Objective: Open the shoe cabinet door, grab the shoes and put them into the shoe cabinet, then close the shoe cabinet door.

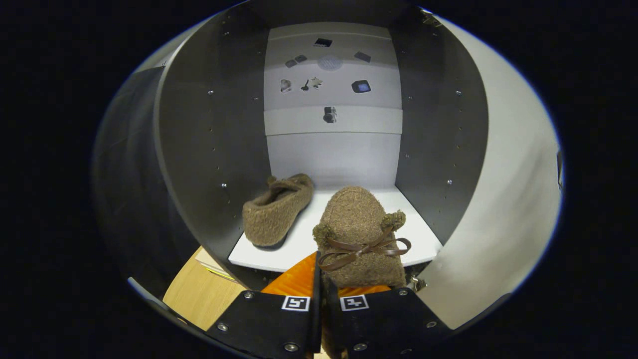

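Observation:
My gripper (321,284) is shut on a brown fuzzy slipper (360,230) with a brown ribbon bow; its toe points into the open shoe cabinet (209,149), over the front of the white shelf (423,239). The slipper's rear edge is pinched between my fingers. A second matching brown slipper (276,209) lies on the white shelf to the left, toe toward the back, heel near the front edge. The cabinet has dark side walls and a pale back panel (333,154).
The open white cabinet door (503,199) stands at the right. A wooden floor patch (199,294) lies below the cabinet's left front. Several small dark items (329,85) sit against the upper part of the back panel.

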The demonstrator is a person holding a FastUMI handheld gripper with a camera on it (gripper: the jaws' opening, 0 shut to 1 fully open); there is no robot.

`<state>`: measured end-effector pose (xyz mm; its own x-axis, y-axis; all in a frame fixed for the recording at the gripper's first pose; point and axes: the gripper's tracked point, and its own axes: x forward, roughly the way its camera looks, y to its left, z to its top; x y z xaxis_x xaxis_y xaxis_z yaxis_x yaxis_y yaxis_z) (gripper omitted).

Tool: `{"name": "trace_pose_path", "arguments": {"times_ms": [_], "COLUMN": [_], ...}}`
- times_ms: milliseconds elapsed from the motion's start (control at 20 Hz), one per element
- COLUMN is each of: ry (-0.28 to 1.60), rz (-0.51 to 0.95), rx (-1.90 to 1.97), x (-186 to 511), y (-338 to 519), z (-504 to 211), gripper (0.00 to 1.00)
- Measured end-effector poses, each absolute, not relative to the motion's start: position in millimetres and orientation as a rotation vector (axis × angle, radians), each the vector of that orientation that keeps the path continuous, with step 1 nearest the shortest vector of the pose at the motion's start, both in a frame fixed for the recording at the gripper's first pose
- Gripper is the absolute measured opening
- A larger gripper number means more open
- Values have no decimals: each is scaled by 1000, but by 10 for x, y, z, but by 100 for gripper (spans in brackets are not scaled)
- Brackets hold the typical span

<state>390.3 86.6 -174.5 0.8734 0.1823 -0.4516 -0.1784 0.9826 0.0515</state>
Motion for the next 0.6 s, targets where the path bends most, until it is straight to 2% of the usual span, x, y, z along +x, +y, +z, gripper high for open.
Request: {"name": "trace_pose_path", "arguments": {"times_ms": [300,600], "ry": [471,551], "rz": [181,171], "rx": [-2,-5], "x": [4729,5332], "y": [882,918], "z": [-1574,-1821], "gripper": [8,8]}}
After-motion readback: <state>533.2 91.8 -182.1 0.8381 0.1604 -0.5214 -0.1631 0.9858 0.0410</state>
